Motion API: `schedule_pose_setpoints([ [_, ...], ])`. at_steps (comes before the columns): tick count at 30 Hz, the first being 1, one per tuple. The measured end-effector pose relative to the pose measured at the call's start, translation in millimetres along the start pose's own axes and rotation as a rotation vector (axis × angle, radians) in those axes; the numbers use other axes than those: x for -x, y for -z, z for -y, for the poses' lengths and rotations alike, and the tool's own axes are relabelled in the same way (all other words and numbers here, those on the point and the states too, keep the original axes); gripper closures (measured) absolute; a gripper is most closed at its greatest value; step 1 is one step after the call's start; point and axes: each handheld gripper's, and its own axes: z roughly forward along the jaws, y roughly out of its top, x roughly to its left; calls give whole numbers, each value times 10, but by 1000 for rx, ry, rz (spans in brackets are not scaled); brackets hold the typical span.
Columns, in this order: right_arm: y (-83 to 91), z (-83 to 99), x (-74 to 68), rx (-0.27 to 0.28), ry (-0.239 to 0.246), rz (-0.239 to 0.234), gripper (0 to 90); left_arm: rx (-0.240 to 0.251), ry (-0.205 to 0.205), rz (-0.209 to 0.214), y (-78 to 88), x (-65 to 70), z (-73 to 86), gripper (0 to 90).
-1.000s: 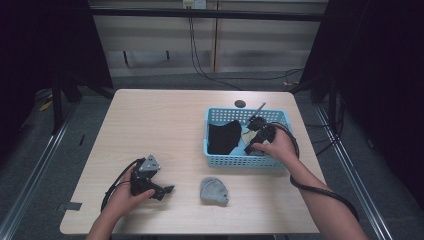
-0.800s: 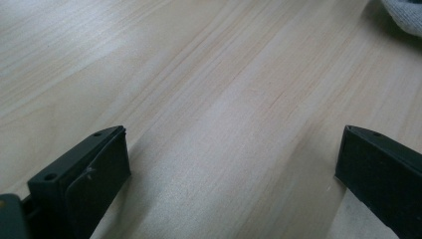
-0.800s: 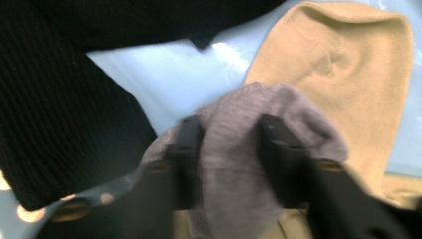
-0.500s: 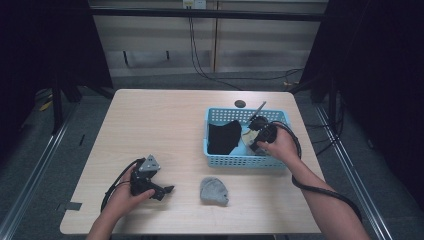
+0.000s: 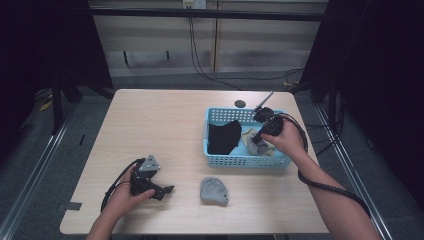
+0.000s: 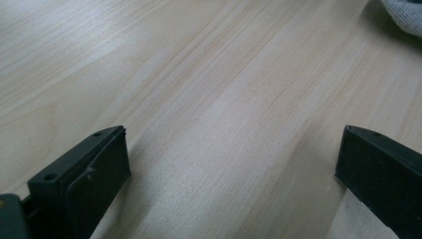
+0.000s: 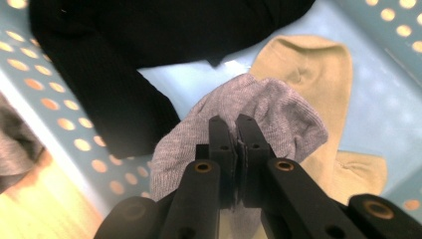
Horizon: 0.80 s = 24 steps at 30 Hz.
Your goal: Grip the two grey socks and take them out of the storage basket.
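Right gripper (image 7: 233, 124) has just closed its jaws on a grey sock (image 7: 259, 114) over the blue basket (image 5: 220, 159), apparently for lifting it out, while the left gripper (image 5: 162, 190) rests agape on the table (image 5: 150, 120).

Wood table (image 5: 165, 125). Blue basket (image 5: 235, 161) on its right side w/ a black cloth (image 5: 223, 137) and a tan sock (image 5: 247, 135) in it. Right gripper (image 5: 259, 145) is over the basket, pinching a grey sock (image 5: 256, 147). Another grey sock (image 5: 214, 191) lies on the table in front of the basket. Left gripper (image 5: 167, 190) rests near the front left, close to that sock, not touching.
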Motion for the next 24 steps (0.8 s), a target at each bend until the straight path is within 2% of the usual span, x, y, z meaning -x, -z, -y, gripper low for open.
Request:
schedule_pose_setpoints([
  [5, 130, -49, -23, 9, 18, -9, 874, 2, -2, 0, -1, -1, 0, 0],
  [11, 276, -116, -124, 26, 45, -7, 874, 2, -2, 0, -1, -1, 0, 0],
  [18, 342, -167, -217, 27, 76, -10, 874, 2, -2, 0, -1, -1, -1, 0],
  [21, 370, -193, -277, 28, 119, -6, 873, 1, -5, -2, 0, -3, -1, 0],
  [24, 389, -208, -325, 23, 129, -3, 873, 1, -5, -2, 0, -3, -1, 0],
])
